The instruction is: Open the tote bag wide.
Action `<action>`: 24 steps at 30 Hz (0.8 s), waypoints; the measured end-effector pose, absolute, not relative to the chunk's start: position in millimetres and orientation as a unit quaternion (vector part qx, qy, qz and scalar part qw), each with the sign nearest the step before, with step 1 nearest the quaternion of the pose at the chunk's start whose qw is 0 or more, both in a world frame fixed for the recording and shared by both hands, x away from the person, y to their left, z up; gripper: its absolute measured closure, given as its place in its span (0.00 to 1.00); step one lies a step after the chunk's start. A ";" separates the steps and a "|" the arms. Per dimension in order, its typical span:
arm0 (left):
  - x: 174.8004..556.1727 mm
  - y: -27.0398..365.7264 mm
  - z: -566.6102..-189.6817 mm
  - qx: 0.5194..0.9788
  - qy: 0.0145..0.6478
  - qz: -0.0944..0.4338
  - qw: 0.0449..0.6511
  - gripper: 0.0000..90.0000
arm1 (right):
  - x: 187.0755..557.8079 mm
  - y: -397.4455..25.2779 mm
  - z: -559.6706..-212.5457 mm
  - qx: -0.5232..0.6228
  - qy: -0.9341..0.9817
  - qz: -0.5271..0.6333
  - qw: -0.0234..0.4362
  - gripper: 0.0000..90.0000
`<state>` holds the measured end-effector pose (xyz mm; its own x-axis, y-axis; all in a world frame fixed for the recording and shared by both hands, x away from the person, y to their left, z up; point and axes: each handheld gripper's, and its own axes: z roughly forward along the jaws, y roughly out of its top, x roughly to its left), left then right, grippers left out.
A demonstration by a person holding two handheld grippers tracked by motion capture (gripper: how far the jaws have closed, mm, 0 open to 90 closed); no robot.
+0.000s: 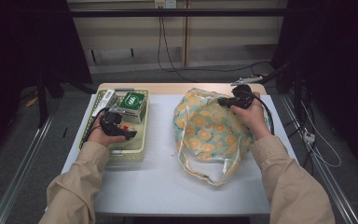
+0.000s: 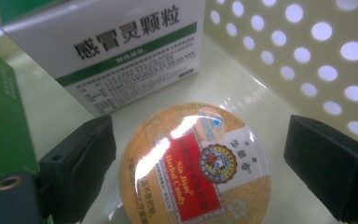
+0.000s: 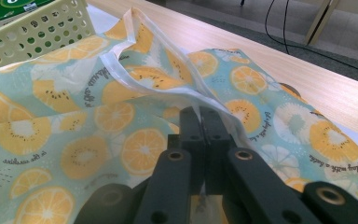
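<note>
The left gripper (image 2: pixel 200 154) hangs inside the basket (image 1: pixel 137 144), its jaws spread on either side of a round candy tin (image 2: pixel 193 170) cut off at the frame's bottom. The right gripper (image 3: pixel 204 122) pinches the bag's (image 1: pixel 209 128) white rim, hiding the fabric between its jaws.

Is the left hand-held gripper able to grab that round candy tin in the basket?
Probably yes. The left hand-held gripper is open, its jaws on either side of the candy tin, nothing between them. The white medicine box stands behind the tin, and the basket wall is off to one side.
</note>
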<state>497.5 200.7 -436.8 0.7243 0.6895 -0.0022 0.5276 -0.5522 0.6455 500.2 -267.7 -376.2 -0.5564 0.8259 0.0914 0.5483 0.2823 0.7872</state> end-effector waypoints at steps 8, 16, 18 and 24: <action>498.0 200.8 -440.3 0.873 0.363 0.114 0.305 0.12 | 499.0 -266.9 -375.3 0.438 0.783 0.407 0.170 1.00; 498.8 201.6 -442.9 0.876 0.374 0.103 0.285 0.19 | 496.6 -269.5 -375.0 0.439 0.782 0.409 0.170 1.00; 499.1 202.2 -442.1 0.879 0.374 0.097 0.281 0.22 | 495.8 -270.5 -375.3 0.440 0.782 0.408 0.170 1.00; 498.8 201.9 -438.8 0.874 0.384 0.092 0.283 0.22 | 493.7 -271.2 -376.1 0.440 0.781 0.411 0.167 1.00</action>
